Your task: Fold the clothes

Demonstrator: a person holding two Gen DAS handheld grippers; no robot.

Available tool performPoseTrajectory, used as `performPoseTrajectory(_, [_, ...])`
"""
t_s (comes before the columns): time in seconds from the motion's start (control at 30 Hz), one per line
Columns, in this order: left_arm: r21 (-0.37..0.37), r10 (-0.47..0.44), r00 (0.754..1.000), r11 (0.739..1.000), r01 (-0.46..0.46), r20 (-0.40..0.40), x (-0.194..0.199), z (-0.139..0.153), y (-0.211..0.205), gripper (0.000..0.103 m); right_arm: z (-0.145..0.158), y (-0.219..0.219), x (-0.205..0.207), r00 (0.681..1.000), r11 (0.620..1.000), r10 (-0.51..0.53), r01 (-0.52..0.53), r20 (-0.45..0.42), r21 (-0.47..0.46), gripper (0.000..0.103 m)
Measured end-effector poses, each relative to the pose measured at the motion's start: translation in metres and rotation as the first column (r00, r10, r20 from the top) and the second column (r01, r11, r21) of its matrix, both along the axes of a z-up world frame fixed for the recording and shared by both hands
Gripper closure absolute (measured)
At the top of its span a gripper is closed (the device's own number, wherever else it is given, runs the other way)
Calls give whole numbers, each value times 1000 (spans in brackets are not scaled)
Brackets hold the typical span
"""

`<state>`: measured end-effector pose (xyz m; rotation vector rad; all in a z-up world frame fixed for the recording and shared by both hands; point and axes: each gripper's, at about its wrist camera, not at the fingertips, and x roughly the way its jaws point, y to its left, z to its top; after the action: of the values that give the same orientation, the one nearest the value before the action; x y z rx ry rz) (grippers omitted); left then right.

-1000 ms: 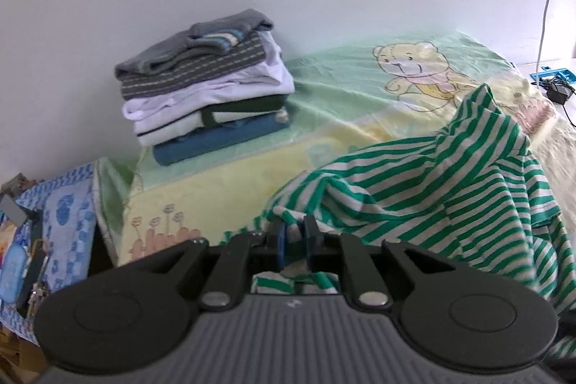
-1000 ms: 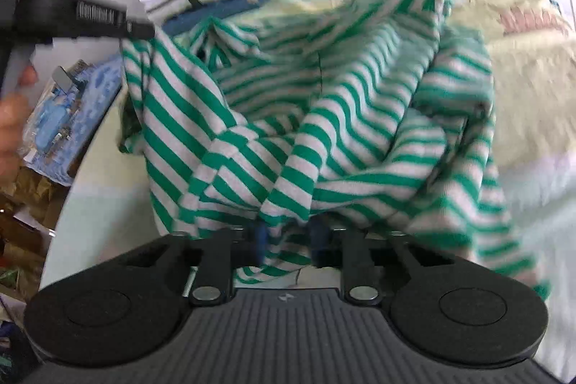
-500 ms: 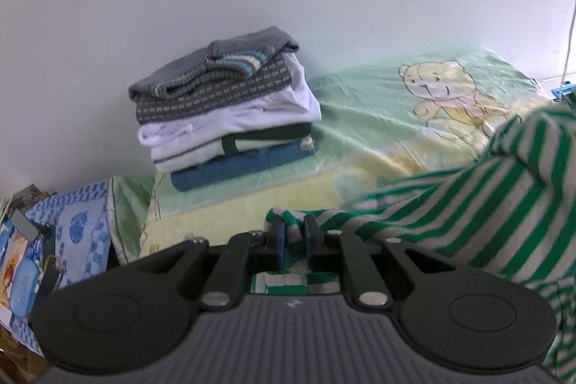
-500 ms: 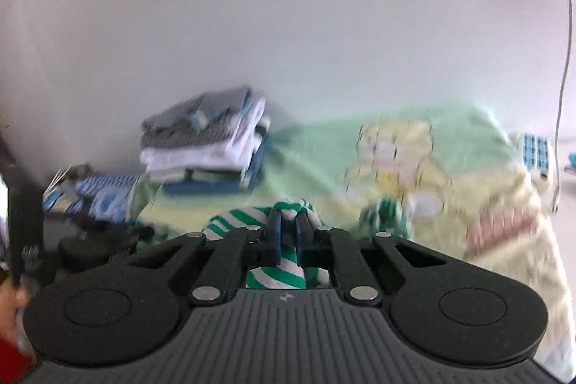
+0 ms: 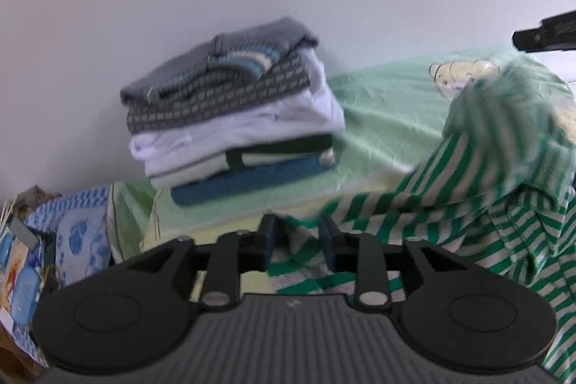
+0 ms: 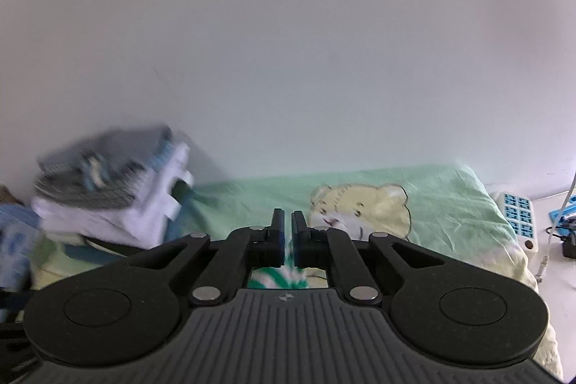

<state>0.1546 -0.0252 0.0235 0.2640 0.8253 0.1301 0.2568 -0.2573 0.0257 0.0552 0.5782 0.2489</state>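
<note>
Bed (image 5: pixel 378 110): spread beyond both claws, free for laying flat
Striped shirt (image 5: pixel 486 175): draped right of left claw (image 5: pixel 297 240); keep it taut
Left claw: jaws just parted, cloth loose between
Right claw (image 6: pixel 287 233): pinched on shirt edge

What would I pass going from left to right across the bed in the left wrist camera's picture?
Blue patterned cloth → stack of folded clothes → bare green sheet → striped shirt.
</note>
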Motion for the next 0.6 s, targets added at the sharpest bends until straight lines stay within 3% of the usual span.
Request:
performPoseTrajectory(0.07, [13, 1, 1000, 1000, -1, -8, -7, -9, 3, 47, -17, 6, 8, 1000, 999, -15, 14, -21, -39, 98])
performPoseTrajectory(0.2, [3, -1, 1000, 1000, 1, -29, -30, -19, 13, 44, -45, 4, 26, 994, 997, -40, 33, -101, -72, 95])
performPoseTrajectory(0.3, [-12, -24, 999, 1000, 23, -29, -64, -25, 22, 31, -33, -21, 12, 994, 1000, -7, 10, -110, 23, 82])
performPoseTrajectory(0.33, [-14, -32, 999, 999, 32, -34, -76, -29, 24, 30, -28, -30, 6, 994, 998, 12, -6, -109, 57, 68])
performPoseTrajectory(0.47, [-27, -42, 995, 999, 40, -88, -125, -51, 32, 28, -5, -55, -51, 994, 996, 86, -84, -74, 40, 57])
performPoseTrajectory(0.53, [-67, -21, 992, 998, 13, -122, -146, -63, 35, 28, -3, -65, -88, 989, 993, 116, -117, -87, -6, 40])
performPoseTrajectory(0.6, [-109, -21, 988, 994, 4, -155, -167, -74, 31, 27, -5, -77, -129, 983, 988, 148, -153, -112, -33, 38])
